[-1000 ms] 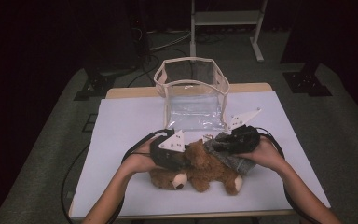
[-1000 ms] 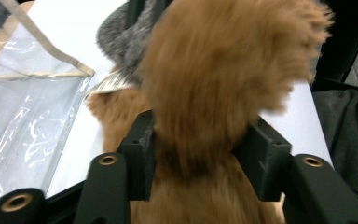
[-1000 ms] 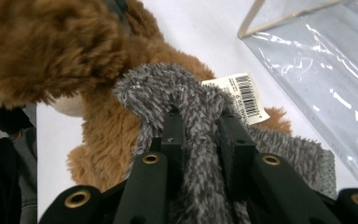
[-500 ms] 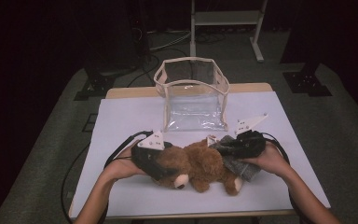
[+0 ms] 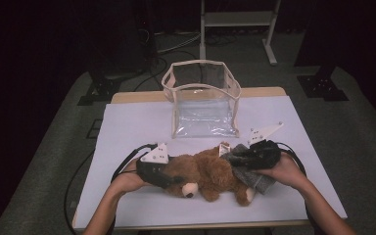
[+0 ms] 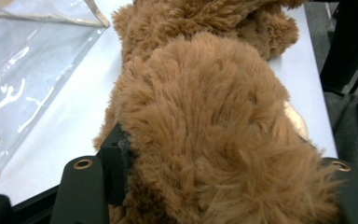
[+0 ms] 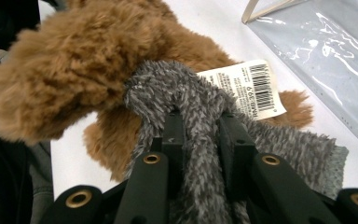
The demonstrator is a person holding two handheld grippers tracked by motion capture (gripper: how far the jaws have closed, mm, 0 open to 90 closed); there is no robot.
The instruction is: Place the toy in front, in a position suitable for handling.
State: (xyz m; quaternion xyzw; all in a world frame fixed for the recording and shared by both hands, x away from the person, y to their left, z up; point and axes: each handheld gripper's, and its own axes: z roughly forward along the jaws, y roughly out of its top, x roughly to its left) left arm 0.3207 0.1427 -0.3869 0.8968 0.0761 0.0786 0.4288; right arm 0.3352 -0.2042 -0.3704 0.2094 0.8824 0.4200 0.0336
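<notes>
A brown teddy bear (image 5: 210,171) lies on its side on the white table (image 5: 127,127), head toward the near left. My left gripper (image 5: 174,180) reaches in from the left. Its jaws have just been closing and now press into the fur of the bear's head (image 6: 214,116). My right gripper (image 5: 237,159) is shut on a fold of grey knit cloth (image 7: 191,93) that wraps the bear's lower body (image 5: 254,178). A white barcode label (image 7: 249,88) sticks out beside the cloth.
A clear plastic bag with beige trim (image 5: 203,103) stands open-topped behind the bear, near the table's far edge. It appears close by in the left gripper view (image 6: 18,70) and the right gripper view (image 7: 326,56). Cables trail from both grippers.
My left gripper moved left and down, from over the bear's body to around its head. The right gripper and the grey cloth have stayed in place.
</notes>
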